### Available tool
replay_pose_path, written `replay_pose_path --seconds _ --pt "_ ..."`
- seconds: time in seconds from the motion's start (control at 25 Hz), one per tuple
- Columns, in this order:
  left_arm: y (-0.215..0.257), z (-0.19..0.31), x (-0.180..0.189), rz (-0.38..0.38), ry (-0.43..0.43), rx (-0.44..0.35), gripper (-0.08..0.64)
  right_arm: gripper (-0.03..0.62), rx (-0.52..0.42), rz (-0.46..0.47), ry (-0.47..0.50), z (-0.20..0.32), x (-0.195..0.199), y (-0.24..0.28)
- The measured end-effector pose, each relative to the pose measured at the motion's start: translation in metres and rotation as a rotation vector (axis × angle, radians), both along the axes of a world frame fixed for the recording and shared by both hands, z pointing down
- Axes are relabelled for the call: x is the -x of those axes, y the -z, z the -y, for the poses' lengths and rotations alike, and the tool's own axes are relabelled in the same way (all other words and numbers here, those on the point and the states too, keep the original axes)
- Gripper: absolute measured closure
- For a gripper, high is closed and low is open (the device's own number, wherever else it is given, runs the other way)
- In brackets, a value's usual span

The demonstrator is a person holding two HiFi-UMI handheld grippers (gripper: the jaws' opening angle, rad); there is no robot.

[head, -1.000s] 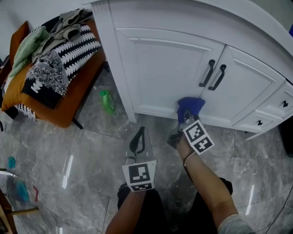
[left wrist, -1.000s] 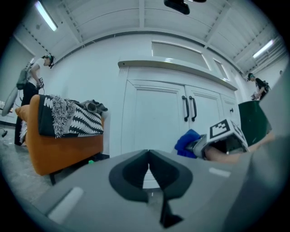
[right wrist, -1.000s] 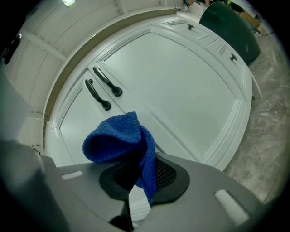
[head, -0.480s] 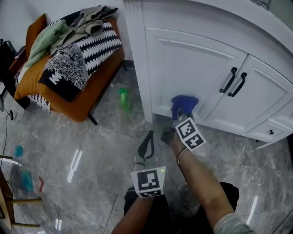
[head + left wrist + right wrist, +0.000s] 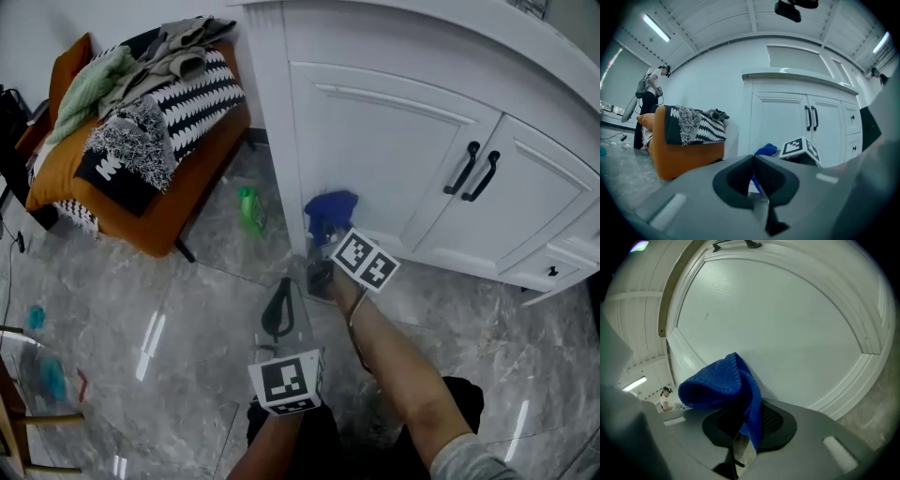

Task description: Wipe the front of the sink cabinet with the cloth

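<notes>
The blue cloth [image 5: 328, 208] is bunched in my right gripper [image 5: 321, 234], which is shut on it and presses it against the lower left corner of the white sink cabinet [image 5: 375, 150]. In the right gripper view the cloth [image 5: 724, 385] drapes over the jaws against the left door panel [image 5: 787, 329]. My left gripper [image 5: 278, 309] hangs back over the floor, shut with nothing in it; in its own view the left gripper [image 5: 754, 180] points toward the cabinet [image 5: 787, 122] and the cloth [image 5: 765, 150].
An orange bench [image 5: 141, 216] piled with clothes and a patterned blanket stands left of the cabinet. A green bottle [image 5: 249, 208] lies on the grey marble floor [image 5: 169, 309] near the cabinet corner. Two black door handles [image 5: 473, 171] sit at right. A person [image 5: 650, 91] stands far off.
My right gripper has slid the cloth leftward along the bottom of the cabinet door to its left corner. The left gripper stayed low and shut.
</notes>
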State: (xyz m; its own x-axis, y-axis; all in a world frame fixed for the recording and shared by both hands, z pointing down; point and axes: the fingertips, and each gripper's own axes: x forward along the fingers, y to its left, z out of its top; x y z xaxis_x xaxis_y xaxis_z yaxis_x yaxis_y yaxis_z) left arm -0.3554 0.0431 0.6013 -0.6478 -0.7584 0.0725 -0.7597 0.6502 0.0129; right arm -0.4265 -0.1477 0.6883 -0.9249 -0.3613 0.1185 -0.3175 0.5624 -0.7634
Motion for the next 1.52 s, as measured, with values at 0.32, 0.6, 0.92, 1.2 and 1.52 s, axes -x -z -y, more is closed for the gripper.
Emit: replay_pose_path --seconds 0.32,0.6,0.92,1.2,1.52 --pt "-0.01 0.019 -0.006 -0.009 -0.034 0.012 0.549 0.548 0.04 0.151 0.125 0.0 0.001 0.077" --pt "-0.013 0.04 -0.019 0.033 -0.077 0.045 0.549 0.535 0.085 0.129 0.127 0.019 -0.027 0.093" --pt "-0.014 0.067 -0.038 0.069 -0.12 0.077 0.549 0.535 0.133 0.137 -0.073 0.068 -0.106 0.083" --pt "-0.023 0.098 -0.06 0.086 -0.173 0.109 0.549 0.537 0.078 0.088 -0.111 0.097 -0.161 0.078" --pt "-0.032 0.125 -0.078 0.094 -0.213 0.129 0.549 0.538 0.053 0.06 -0.145 0.116 -0.201 0.075"
